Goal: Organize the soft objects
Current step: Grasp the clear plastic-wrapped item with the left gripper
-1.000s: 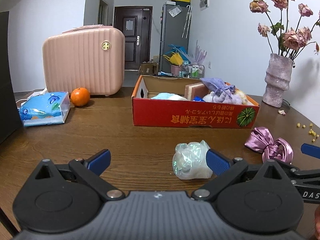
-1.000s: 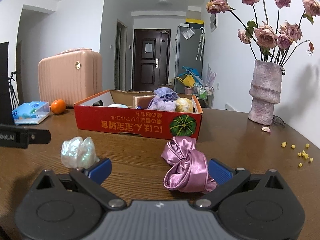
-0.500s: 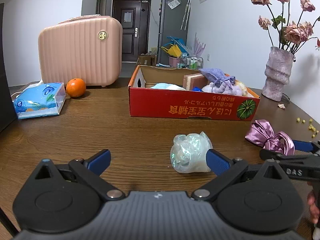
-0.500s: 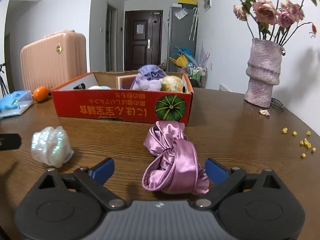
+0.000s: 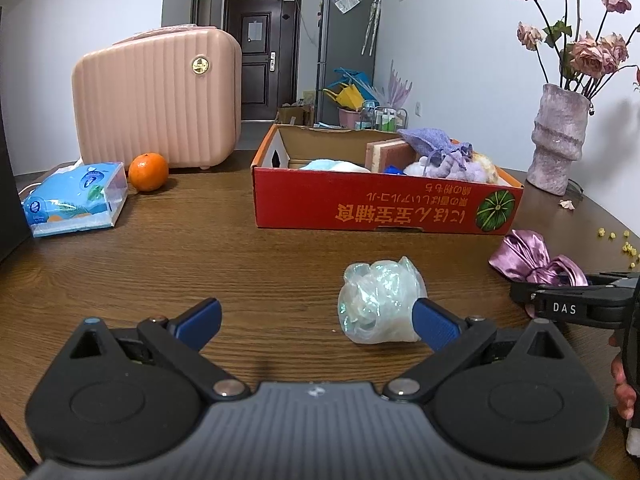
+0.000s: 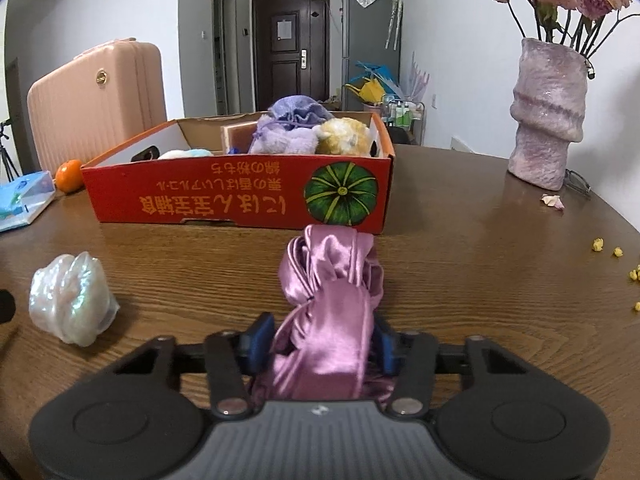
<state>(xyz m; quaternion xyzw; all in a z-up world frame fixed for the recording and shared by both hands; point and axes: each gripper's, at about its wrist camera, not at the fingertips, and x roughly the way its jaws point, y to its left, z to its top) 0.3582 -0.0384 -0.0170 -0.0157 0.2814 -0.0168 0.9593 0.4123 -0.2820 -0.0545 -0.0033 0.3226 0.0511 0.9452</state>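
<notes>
1. Since a second ago the right gripper [image 6: 320, 346] has come forward and down over the pink satin scrunchie [image 6: 330, 312], and its jaws, then spread wide on either side of the fabric, have drawn in.
2. The right gripper's jaws are closing, with the scrunchie between them; the blue pads [image 6: 260, 340] sit against both flanks of the bunched satin, which bulges up and forward out of the gap.
3. The far end of the scrunchie reaches ahead of the fingertips, just short of the red cardboard box [image 6: 240, 200].
4. The left gripper [image 5: 316, 318] has barely shifted. Its jaws stand wide apart with nothing clamped.
5. The iridescent plastic-wrapped bundle [image 5: 378, 300] lies on the wooden table [image 5: 200, 264] just inside the left gripper's right-hand fingertip, touching or nearly touching that pad; which, I cannot tell.
6. Ahead of both grippers the box holds a lilac pouch [image 6: 294, 114], a yellow plush [image 6: 346, 136] and other soft items.
7. In the left wrist view the right gripper [image 5: 568, 306] appears at the right edge, with the scrunchie [image 5: 528, 258] at its tip.
</notes>
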